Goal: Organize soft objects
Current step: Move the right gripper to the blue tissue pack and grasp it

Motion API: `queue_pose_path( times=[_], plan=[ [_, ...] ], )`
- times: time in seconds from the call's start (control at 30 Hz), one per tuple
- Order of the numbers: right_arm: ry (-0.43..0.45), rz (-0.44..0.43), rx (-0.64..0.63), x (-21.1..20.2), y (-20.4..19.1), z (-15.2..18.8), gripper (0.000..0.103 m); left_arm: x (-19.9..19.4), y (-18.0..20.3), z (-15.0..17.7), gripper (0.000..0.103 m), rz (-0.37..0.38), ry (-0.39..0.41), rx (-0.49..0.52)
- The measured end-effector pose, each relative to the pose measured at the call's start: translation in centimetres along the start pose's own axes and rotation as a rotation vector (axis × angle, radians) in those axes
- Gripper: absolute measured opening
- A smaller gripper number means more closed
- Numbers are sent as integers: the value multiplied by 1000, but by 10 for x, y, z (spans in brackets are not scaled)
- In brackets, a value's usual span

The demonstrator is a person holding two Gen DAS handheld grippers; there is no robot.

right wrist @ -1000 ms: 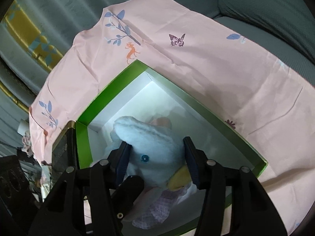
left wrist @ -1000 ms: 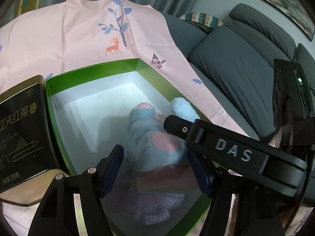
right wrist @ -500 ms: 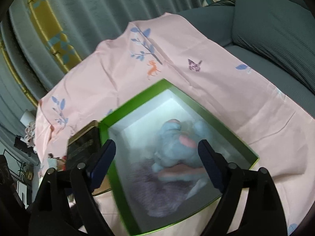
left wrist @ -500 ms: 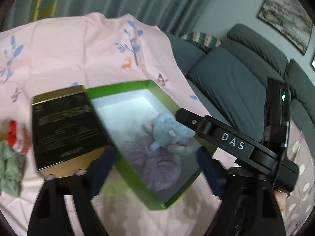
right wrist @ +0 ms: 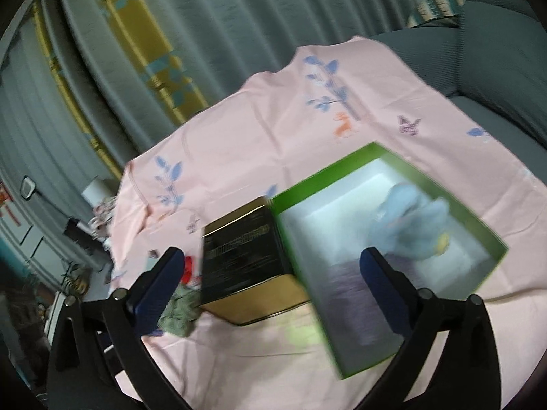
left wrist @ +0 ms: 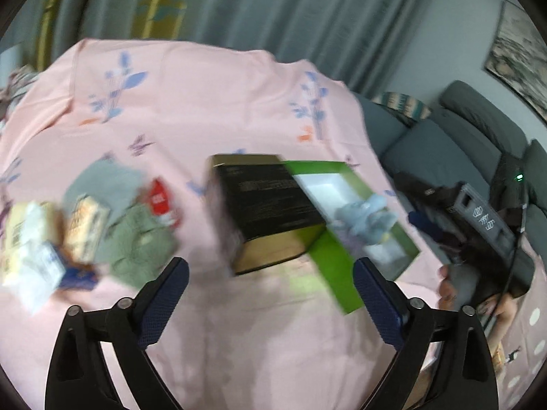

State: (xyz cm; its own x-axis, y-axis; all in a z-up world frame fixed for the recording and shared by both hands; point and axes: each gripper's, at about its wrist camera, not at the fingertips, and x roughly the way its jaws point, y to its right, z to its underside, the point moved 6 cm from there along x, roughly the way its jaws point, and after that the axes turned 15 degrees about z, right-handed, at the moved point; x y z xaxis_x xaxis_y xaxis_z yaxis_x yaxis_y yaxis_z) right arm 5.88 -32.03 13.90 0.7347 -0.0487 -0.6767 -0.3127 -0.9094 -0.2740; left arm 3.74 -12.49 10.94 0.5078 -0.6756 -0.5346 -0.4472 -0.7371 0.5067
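Observation:
A green open box (left wrist: 336,270) (right wrist: 489,230) sits on the pink cloth. A light blue plush toy (left wrist: 371,217) (right wrist: 410,218) and a purple cloth (right wrist: 352,290) lie inside it. A green soft cloth (left wrist: 136,249) (right wrist: 181,314) and a grey cloth (left wrist: 102,184) lie left of the black tin. My left gripper (left wrist: 270,307) is open and empty, raised above the cloth in front of the tin. My right gripper (right wrist: 270,294) is open and empty, above the box's near left corner. Both views are motion-blurred.
A black and gold tin (left wrist: 263,208) (right wrist: 242,266) stands against the box's left side. Several small cartons (left wrist: 41,239) and a red item (left wrist: 159,198) lie at the far left. A grey sofa (left wrist: 454,150) is on the right, curtains (right wrist: 171,51) behind.
Both grippers let go of the blue plush toy in the box, opened, and pulled back and up. The left one has swung left, bringing the cloths and cartons into view.

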Motion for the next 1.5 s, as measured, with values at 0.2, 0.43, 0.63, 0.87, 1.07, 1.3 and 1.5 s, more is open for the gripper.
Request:
queue_pose_path(
  times=[0.2, 0.43, 0.63, 0.87, 1.07, 1.3, 1.5],
  plan=[
    [-48, -66, -48, 3, -39, 14, 102, -35, -48, 25, 97, -100, 13, -47],
    [-67, -83, -142, 4, -77, 35, 102, -56, -95, 53, 97, -179, 1, -107],
    [-94, -102, -206, 9, -108, 58, 102, -65, -135, 82, 97, -257, 20, -211],
    [-149, -126, -284, 27, -141, 91, 98, -77, -157, 93, 97, -222, 66, -306],
    [-244, -141, -324, 53, -183, 117, 78, -90, -179, 93, 97, -259, 96, -362],
    [-331, -208, -477, 78, -272, 148, 59, -104, -204, 96, 97, -379, 115, -400],
    [-379, -162, -616, 102, -305, 168, 55, -119, -215, 98, 97, -416, 135, -427]
  ],
)
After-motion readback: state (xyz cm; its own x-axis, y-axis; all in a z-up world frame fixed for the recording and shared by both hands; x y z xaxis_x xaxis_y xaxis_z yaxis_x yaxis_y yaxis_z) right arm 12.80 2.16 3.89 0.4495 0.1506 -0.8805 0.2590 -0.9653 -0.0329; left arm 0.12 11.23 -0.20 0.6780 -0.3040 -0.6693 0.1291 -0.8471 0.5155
